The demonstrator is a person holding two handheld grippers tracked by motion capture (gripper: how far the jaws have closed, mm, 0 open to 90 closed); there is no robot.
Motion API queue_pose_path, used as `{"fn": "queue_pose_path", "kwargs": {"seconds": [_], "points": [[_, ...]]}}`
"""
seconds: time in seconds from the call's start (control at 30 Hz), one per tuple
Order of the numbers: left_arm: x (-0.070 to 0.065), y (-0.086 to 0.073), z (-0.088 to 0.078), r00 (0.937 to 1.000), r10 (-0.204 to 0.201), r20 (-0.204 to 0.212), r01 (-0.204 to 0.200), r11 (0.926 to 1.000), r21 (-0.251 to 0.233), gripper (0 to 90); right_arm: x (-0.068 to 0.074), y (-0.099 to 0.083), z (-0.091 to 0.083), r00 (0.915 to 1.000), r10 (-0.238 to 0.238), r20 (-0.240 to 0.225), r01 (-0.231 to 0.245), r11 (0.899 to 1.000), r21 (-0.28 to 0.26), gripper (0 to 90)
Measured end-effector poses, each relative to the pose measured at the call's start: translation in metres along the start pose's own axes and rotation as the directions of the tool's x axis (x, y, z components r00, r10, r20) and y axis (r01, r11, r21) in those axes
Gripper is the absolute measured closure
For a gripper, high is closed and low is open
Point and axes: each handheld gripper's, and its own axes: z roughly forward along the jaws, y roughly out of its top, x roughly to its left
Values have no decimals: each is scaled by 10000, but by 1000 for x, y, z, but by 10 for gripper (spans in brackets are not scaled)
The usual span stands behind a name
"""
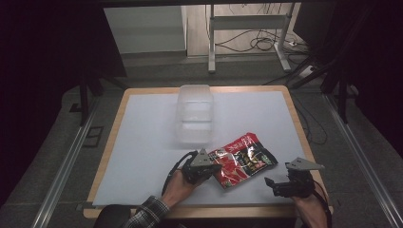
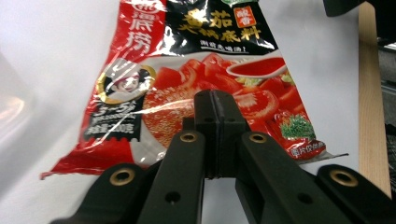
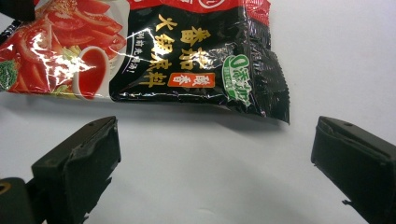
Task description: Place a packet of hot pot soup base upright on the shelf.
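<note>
A wooden-edged table (image 1: 110, 142) carries a white mat (image 1: 142, 142) that covers most of its top; a clear plastic container (image 1: 195, 113) stands toward the far side, just beyond a red and black sauce packet (image 1: 244, 159) lying flat on the near right part of the mat. The left gripper (image 1: 212, 167) sits at the packet's near left end, jaws pressed together over its printed face, though whether any film is pinched I cannot tell; the right gripper (image 1: 270, 184) rests just short of the packet's black end, jaws spread wide with nothing between them.
</note>
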Motion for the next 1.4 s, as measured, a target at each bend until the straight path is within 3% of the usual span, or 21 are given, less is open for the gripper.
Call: {"fn": "queue_pose_path", "kwargs": {"seconds": [0.3,0.7,1.03,1.4], "points": [[-7,-6,8,9978,578,-333,-560,9971,517,899,0,0,-1,9999,-1,133,1,10000,61,13],[-8,-14,7,9986,307,-422,-294,9991,316,900,4,0,0,9999,-116,-63,117,9997,202,1],[-8,-18,5,9994,116,-318,-106,9995,310,900,4,2,-6,9995,-315,22,316,9992,-230,0],[-7,-22,2,9999,-58,-149,63,9995,320,900,11,7,-6,9966,-759,-319,745,9963,-432,0]]}}
